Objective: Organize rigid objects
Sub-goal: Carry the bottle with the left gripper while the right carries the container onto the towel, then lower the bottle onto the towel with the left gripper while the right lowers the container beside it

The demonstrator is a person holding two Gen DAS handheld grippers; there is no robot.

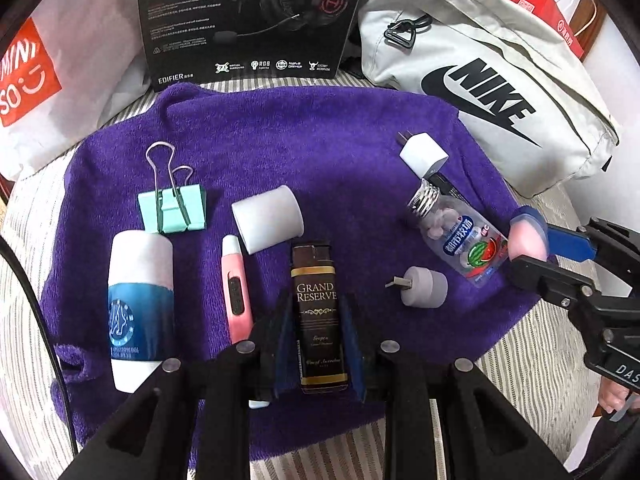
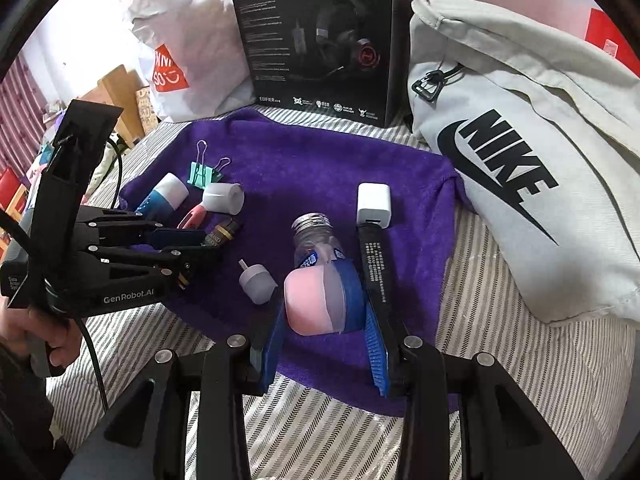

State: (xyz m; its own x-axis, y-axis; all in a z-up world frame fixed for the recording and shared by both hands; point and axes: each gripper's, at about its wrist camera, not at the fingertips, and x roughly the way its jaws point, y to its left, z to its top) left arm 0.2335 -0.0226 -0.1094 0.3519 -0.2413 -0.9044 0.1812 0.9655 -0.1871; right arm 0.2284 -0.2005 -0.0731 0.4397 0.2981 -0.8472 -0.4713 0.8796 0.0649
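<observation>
Both grippers are gripping: left gripper (image 1: 318, 344) is clamping the brown lighter (image 1: 319, 320), right gripper (image 2: 324, 320) the pink cap (image 2: 310, 302); most items ahead on the purple towel (image 1: 300, 136) are waiting unsorted.

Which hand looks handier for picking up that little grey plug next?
Probably neither is free: the left gripper straddles the brown lighter, and the right gripper holds a pink cap. The right sits nearer the grey plug.

Purple towel (image 1: 280, 128): cloth, showing a rough, matt pile. Candy bottle (image 1: 460, 236): clear plastic, shining glossy. Binder clip (image 1: 172, 208): mint body carrying bright wire handles. Grey bag (image 2: 520, 168): lying as smooth matt fabric. Headset box (image 1: 248, 20): looking like glossy printed card.
</observation>
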